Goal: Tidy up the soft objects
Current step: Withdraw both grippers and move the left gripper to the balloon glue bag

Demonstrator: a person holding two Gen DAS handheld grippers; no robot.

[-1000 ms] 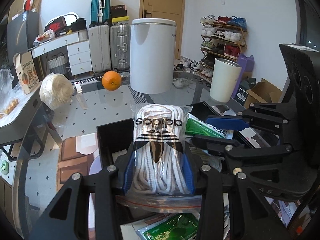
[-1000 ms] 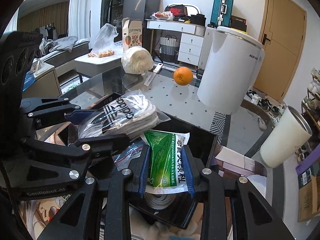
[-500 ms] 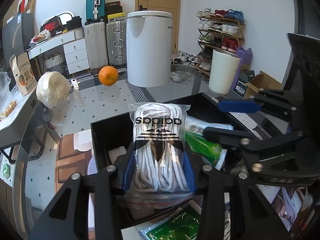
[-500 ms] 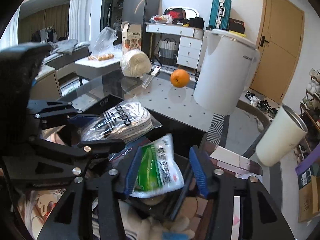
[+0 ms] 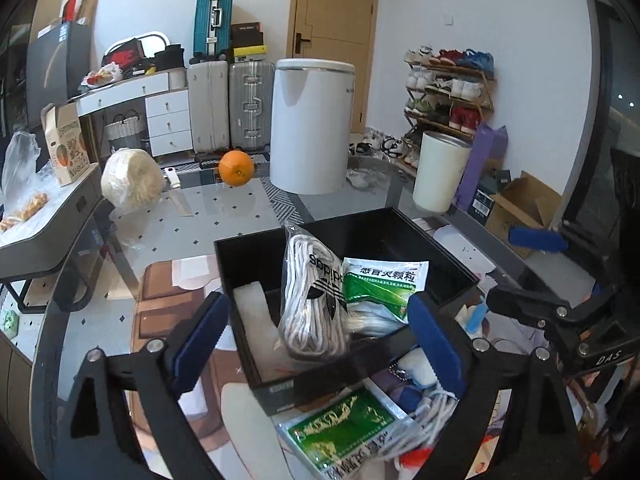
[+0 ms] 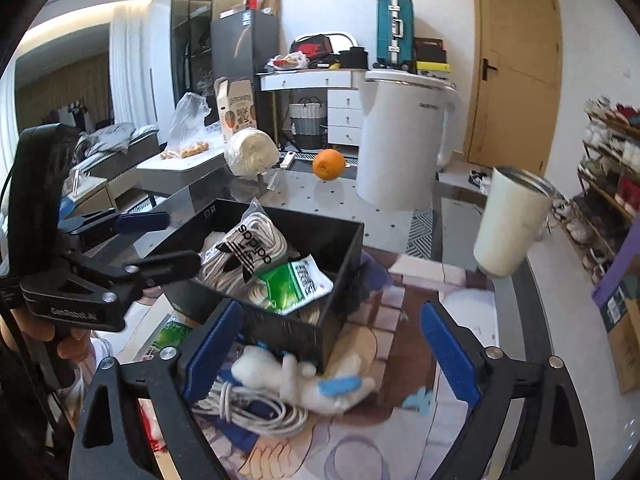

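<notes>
A black box [image 5: 256, 240] stands on the glass table. Inside it lean a clear bag of white laces [image 5: 316, 304] with a black logo and a green sachet [image 5: 380, 284]. My left gripper [image 5: 318, 344] hangs just short of the box, its jaws opening wide and touching nothing. In the right wrist view, the box [image 6: 320, 236] holds the bag [image 6: 244, 252] and the sachet [image 6: 296, 284]. My right gripper [image 6: 330, 354] is also opening, empty, above a white plush toy [image 6: 292, 376] and a coiled white cable [image 6: 248, 404].
A second green sachet [image 5: 344, 428] lies in front of the box. Farther back on the table are an orange [image 5: 236, 168], a tall white canister [image 5: 312, 128], a white tumbler [image 5: 440, 176], a pale round bundle [image 5: 132, 178] and a knife [image 5: 178, 196].
Both grippers let go: the lace bag and the green sachet dropped into the black box. Both jaws spread wide and both hands drew back from the box.
</notes>
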